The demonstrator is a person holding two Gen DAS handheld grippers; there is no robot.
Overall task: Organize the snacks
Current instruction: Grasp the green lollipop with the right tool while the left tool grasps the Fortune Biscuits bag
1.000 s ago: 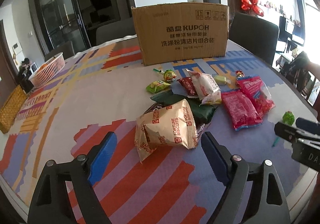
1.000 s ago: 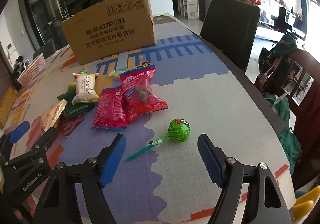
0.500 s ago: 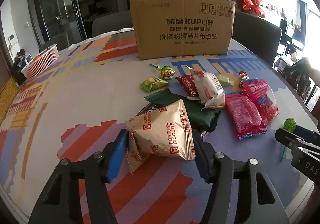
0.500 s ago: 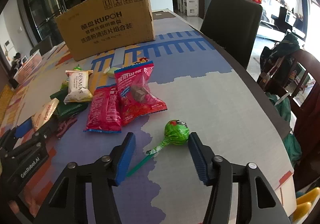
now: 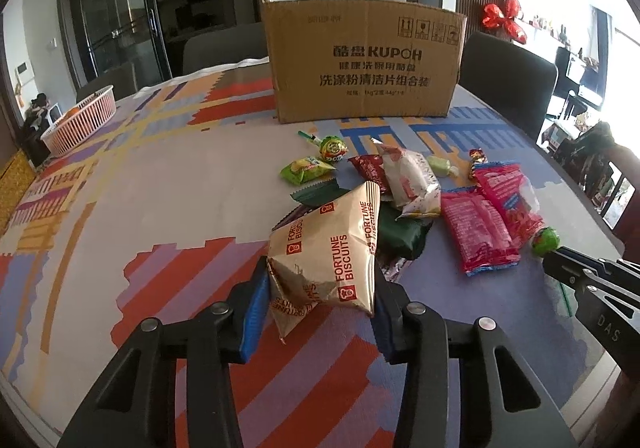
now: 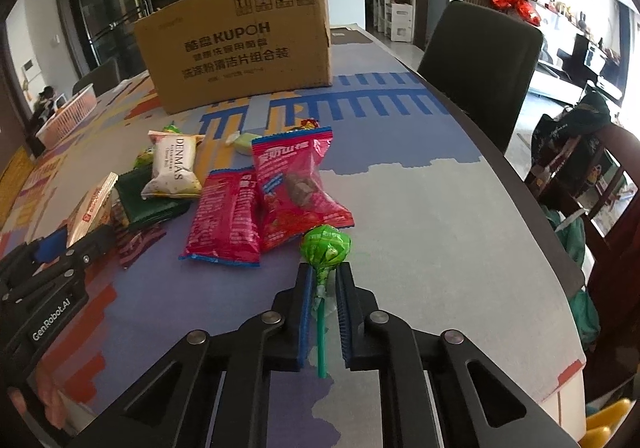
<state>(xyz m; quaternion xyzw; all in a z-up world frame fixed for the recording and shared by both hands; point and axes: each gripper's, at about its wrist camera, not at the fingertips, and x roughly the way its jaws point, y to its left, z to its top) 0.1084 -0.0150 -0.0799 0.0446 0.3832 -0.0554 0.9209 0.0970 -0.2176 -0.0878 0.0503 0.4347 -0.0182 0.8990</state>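
Gripping now: both tools hold snacks above the patterned table (image 5: 168,208).
Left gripper (image 5: 320,302): blue pads pressed into both sides of the gold Fortune Biscuits bag (image 5: 328,248), which crumples between them.
Right gripper (image 6: 322,286): fingers drawn close around the green lollipop (image 6: 326,246), just under its wrapped head; the stick runs down between them, though actual contact is hard to confirm.
Snack pile: two red packets (image 6: 256,208) overlapping, a white Denmas pack (image 6: 174,166) lying on a dark green bag (image 5: 400,234), small candies behind.
Cardboard box (image 5: 362,60): upright beyond the pile, well apart from both grippers.
Pink basket (image 5: 80,118): far left edge.
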